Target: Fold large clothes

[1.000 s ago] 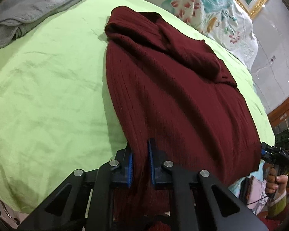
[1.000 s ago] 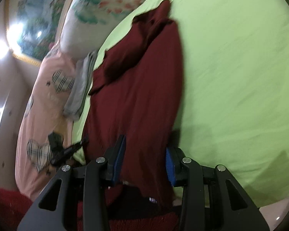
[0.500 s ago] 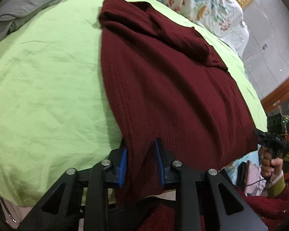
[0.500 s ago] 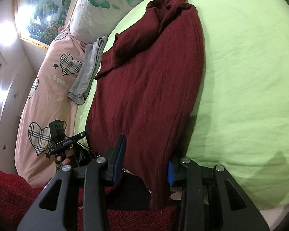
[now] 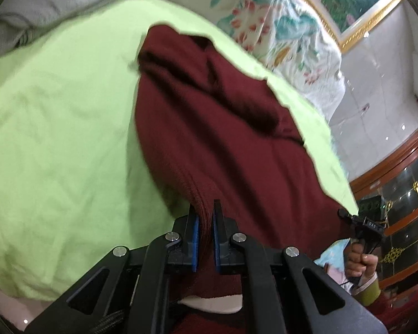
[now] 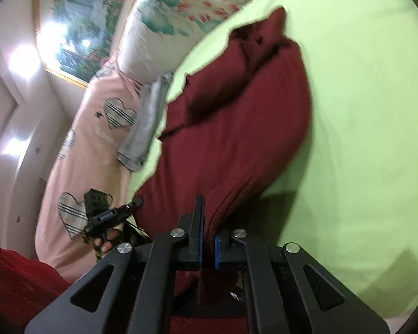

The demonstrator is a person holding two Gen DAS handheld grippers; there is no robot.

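Observation:
A maroon ribbed sweater (image 5: 223, 128) lies lengthwise on the light green bedsheet (image 5: 55, 139), sleeves folded across its far end. My left gripper (image 5: 204, 211) has its jaws closing on the near left corner of the hem, blue pads pressing the bunched cloth, which is lifted slightly. In the right wrist view the sweater (image 6: 237, 117) runs away up the sheet (image 6: 362, 111), and my right gripper (image 6: 208, 222) has its jaws closing on the near right hem corner, cloth pinched between the pads. Each view shows the other gripper (image 5: 362, 225) (image 6: 111, 214) in a hand off to the side.
A grey folded garment (image 5: 41, 8) lies at the far left of the bed, and a floral pillow (image 5: 287, 27) sits at the head. A pink quilt with plaid hearts (image 6: 92, 139) runs along the side. A wooden glass-front cabinet (image 5: 404, 194) stands past the bed's right edge.
Both pairs of jaws have narrowed from loosely around the hem to pinching it. Both grippers have risen a little, and the hem now lifts off the bed's near edge.

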